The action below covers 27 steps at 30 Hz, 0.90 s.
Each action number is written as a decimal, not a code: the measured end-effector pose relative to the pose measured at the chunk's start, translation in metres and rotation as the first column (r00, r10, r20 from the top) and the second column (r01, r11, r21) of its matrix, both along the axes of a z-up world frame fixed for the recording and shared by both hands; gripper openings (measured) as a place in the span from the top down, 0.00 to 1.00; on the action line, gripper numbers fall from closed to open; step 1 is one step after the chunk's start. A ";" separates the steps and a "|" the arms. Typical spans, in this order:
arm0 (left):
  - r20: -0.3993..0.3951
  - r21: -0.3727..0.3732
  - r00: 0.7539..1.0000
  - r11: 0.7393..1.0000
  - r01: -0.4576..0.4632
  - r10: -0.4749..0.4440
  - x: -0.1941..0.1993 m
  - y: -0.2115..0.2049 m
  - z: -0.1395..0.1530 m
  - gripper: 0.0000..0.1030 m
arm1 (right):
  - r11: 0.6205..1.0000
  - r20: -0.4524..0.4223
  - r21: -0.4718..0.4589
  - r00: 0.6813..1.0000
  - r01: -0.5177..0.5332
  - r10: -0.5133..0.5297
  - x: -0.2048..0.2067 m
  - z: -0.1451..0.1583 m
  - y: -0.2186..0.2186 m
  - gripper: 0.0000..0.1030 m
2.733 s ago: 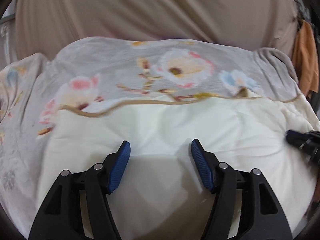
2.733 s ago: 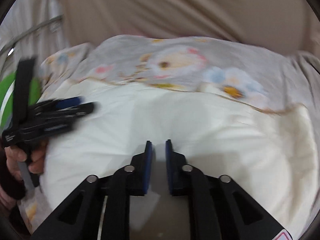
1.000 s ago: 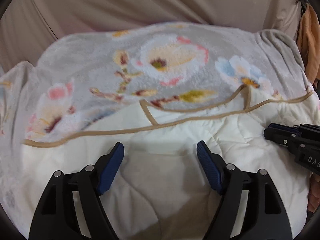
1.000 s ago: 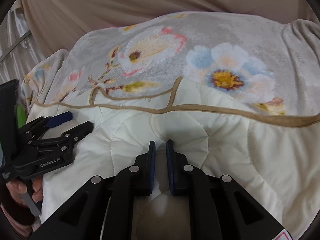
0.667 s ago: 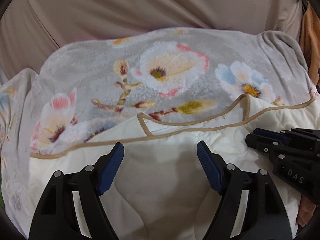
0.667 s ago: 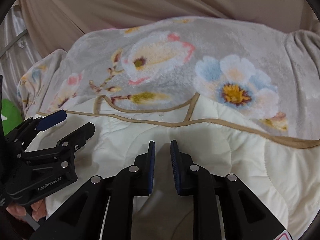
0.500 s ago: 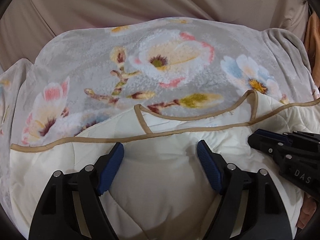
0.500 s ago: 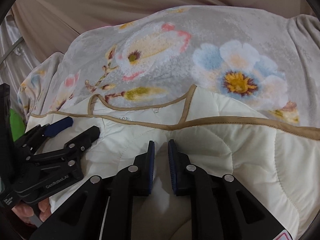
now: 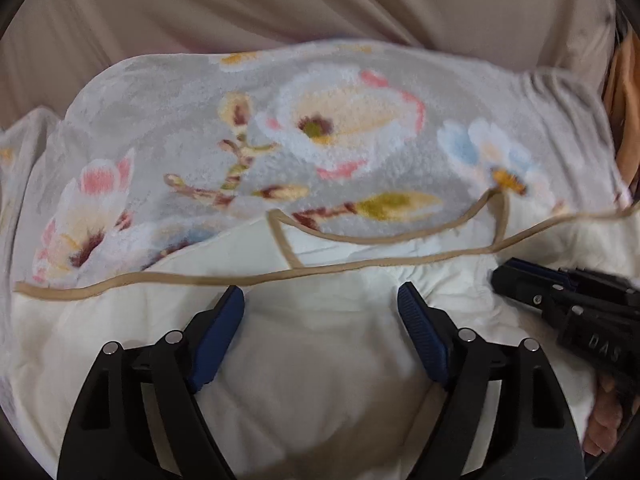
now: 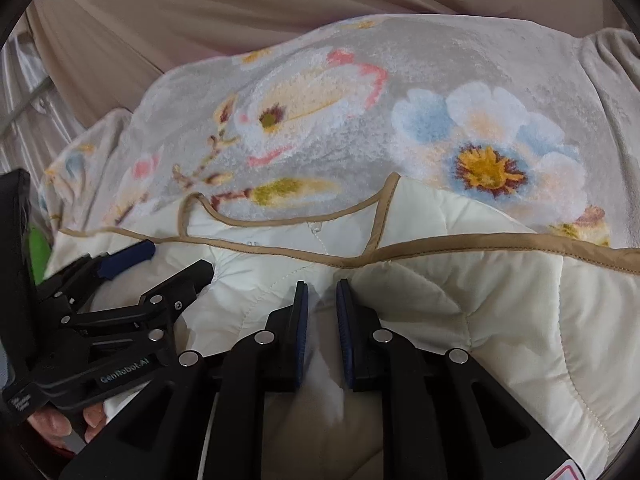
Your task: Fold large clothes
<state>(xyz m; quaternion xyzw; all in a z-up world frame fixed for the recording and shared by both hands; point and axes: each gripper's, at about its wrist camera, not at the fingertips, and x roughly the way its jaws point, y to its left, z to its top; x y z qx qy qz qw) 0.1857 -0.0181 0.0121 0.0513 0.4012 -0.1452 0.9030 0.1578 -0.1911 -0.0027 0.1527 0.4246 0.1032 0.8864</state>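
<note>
The cream quilted garment (image 10: 460, 320) lies on the floral blanket (image 10: 440, 80), its tan-trimmed neckline (image 10: 280, 220) running crosswise just ahead of both tongs. The right tongs (image 10: 322, 300) are nearly together, pinching a cream fold; the left tongs (image 9: 320, 308) gape apart above it, gripping nothing.

Both wrist views close, facing forward, perhaps sharing quilt (image 9: 320, 360) hem

Beige sheet (image 9: 280, 12) covers the bed; floral blanket (image 9: 320, 128) lies on it, cream side folded over.
</note>
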 end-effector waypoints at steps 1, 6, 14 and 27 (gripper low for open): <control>0.022 -0.034 1.000 0.999 -0.007 0.008 -0.006 0.012 0.011 0.25 | 1.000 0.047 0.008 0.998 0.030 -0.030 -0.012 0.012 -0.009 0.81; 0.135 -0.102 0.978 0.984 -0.149 0.162 -0.025 0.103 0.065 0.09 | 0.961 0.304 -0.118 0.930 0.251 -0.206 -0.081 0.070 -0.072 0.27; -0.176 -0.210 0.966 0.952 -0.225 0.190 0.017 0.150 0.010 0.85 | 0.969 0.105 -0.082 0.969 0.232 -0.223 -0.073 0.027 -0.108 0.90; -0.044 0.004 0.975 0.976 -0.217 0.217 0.024 0.116 -0.015 0.88 | 0.961 0.010 -0.087 0.964 0.264 -0.264 -0.057 -0.017 -0.138 0.91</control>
